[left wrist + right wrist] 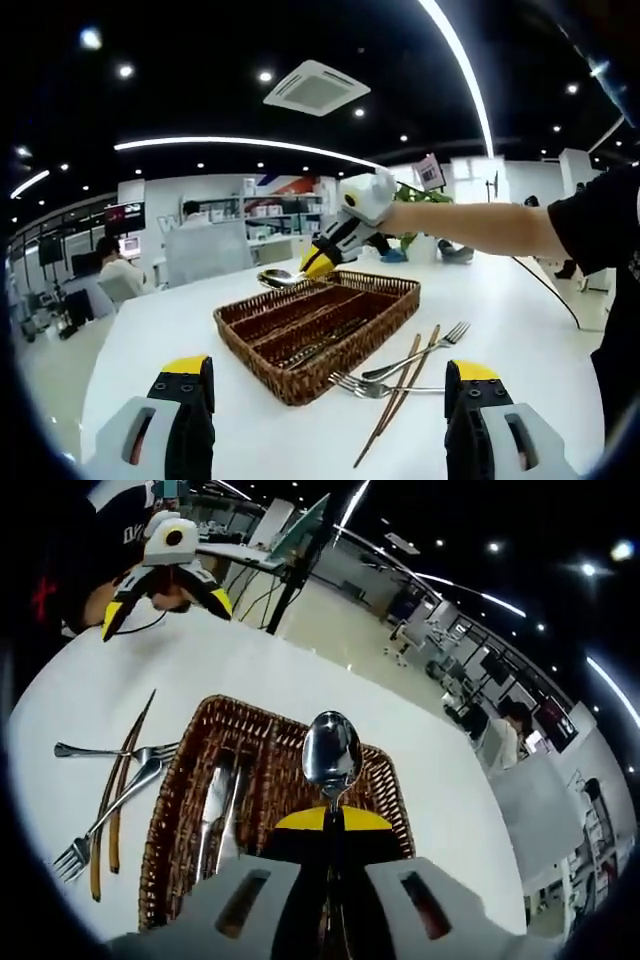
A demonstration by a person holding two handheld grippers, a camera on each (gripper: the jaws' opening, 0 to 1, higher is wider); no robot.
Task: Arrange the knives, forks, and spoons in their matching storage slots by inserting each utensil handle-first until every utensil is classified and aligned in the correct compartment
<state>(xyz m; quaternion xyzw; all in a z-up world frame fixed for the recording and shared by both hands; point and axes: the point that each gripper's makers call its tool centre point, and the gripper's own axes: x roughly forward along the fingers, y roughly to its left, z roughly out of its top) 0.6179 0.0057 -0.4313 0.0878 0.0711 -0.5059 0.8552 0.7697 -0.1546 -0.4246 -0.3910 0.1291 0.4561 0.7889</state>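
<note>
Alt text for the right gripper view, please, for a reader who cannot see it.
The right gripper is shut on a spoon, bowl pointing away, held above a wicker tray on a white table. Knives lie in one compartment; two forks and chopsticks lie beside the tray, with the left gripper open beyond.

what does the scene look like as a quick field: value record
setting: white table
tray: brown wicker basket with slots, knives inside
right gripper: shut on spoon, bowl outward, above the basket
left gripper: open, holding nothing, back from the basket
on table: two forks crossed with chopsticks beside the basket
</note>
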